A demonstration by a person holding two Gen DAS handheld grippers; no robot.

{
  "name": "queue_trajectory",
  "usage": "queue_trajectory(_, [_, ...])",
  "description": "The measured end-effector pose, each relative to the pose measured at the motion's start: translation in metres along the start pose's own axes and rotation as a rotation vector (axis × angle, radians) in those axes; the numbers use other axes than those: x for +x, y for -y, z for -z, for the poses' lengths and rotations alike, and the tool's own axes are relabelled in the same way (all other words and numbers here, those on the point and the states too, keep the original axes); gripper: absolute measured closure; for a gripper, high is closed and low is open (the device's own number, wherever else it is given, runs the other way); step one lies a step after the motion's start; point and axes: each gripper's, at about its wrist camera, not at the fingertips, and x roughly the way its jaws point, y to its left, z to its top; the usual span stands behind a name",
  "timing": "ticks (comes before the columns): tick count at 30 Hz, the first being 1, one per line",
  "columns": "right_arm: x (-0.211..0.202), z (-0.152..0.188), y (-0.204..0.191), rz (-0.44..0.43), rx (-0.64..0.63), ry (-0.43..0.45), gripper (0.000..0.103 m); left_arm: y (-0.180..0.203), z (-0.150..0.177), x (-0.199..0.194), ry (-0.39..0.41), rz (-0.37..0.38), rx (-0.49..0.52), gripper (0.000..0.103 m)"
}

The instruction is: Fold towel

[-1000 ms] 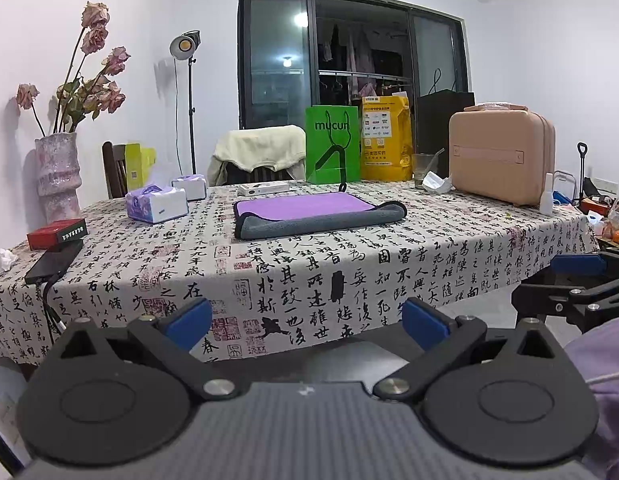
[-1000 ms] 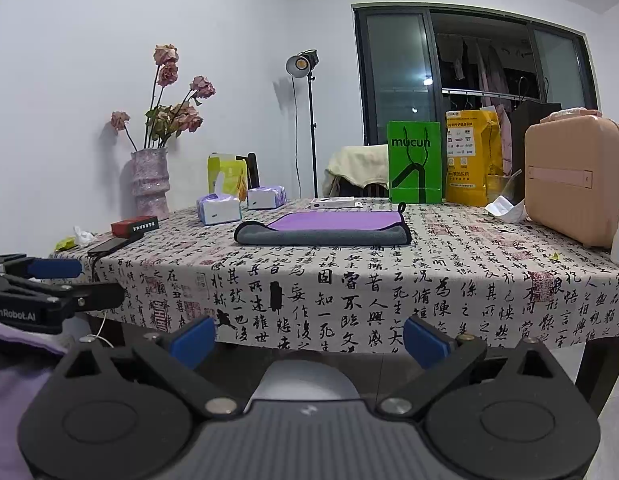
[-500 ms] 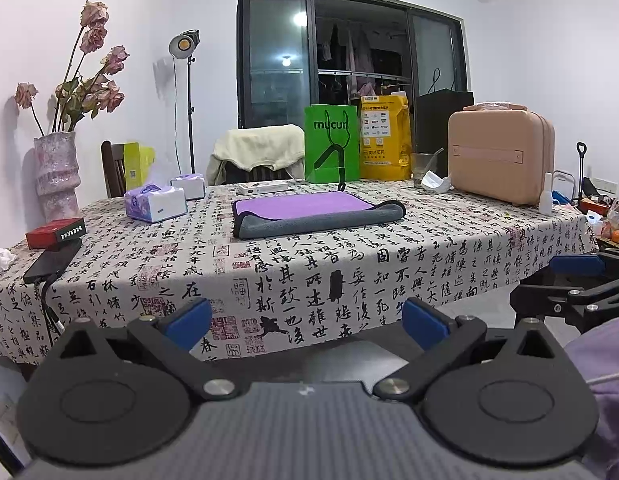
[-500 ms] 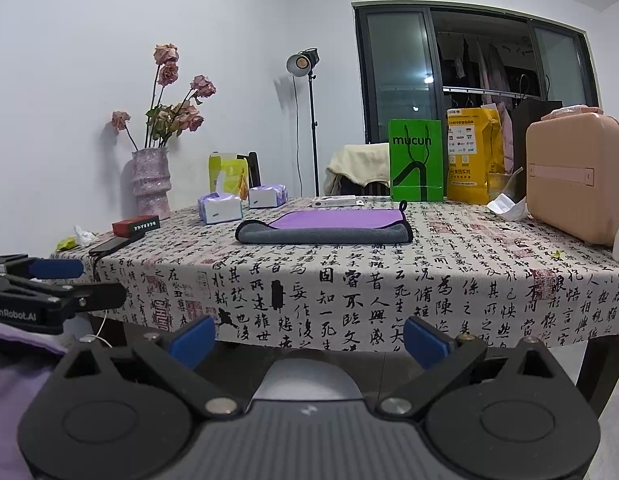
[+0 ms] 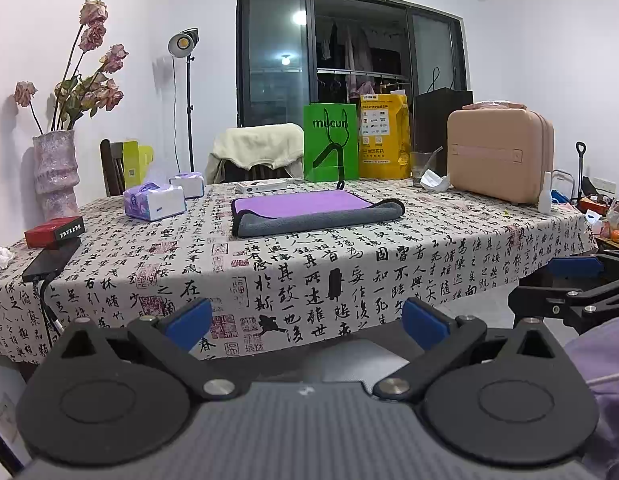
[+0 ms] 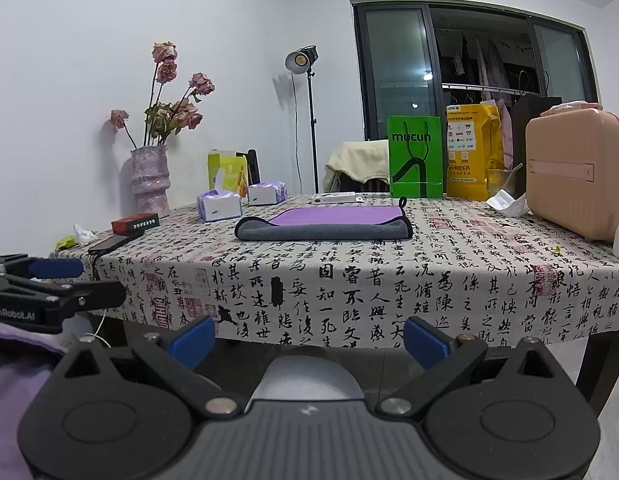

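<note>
A towel, purple on top and grey underneath (image 5: 309, 210), lies flat on the patterned tablecloth (image 5: 349, 264) near the table's middle; it also shows in the right wrist view (image 6: 329, 222). Its near edge is rolled over, grey side out. My left gripper (image 5: 307, 322) is open and empty, held in front of and below the table's near edge. My right gripper (image 6: 307, 334) is open and empty at the same height. Each gripper shows at the edge of the other's view, the right one (image 5: 573, 280) and the left one (image 6: 49, 280).
On the table: tissue boxes (image 5: 155, 202), a red box (image 5: 55, 230), a phone with cable (image 5: 49, 260), a vase of dried roses (image 5: 55, 172), a green bag (image 5: 329, 142), a yellow bag (image 5: 383, 136), a pink case (image 5: 499, 154), a white bottle (image 5: 545, 200).
Both views have shifted very slightly; the towel and the grippers' jaws are unchanged.
</note>
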Motion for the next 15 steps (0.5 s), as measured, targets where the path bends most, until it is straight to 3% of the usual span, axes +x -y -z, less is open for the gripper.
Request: queue_trajectory(15, [0.0008, 0.0006, 0.0003, -0.004, 0.002, -0.001, 0.001, 0.0016, 0.0008, 0.0006, -0.001, 0.001, 0.001, 0.000])
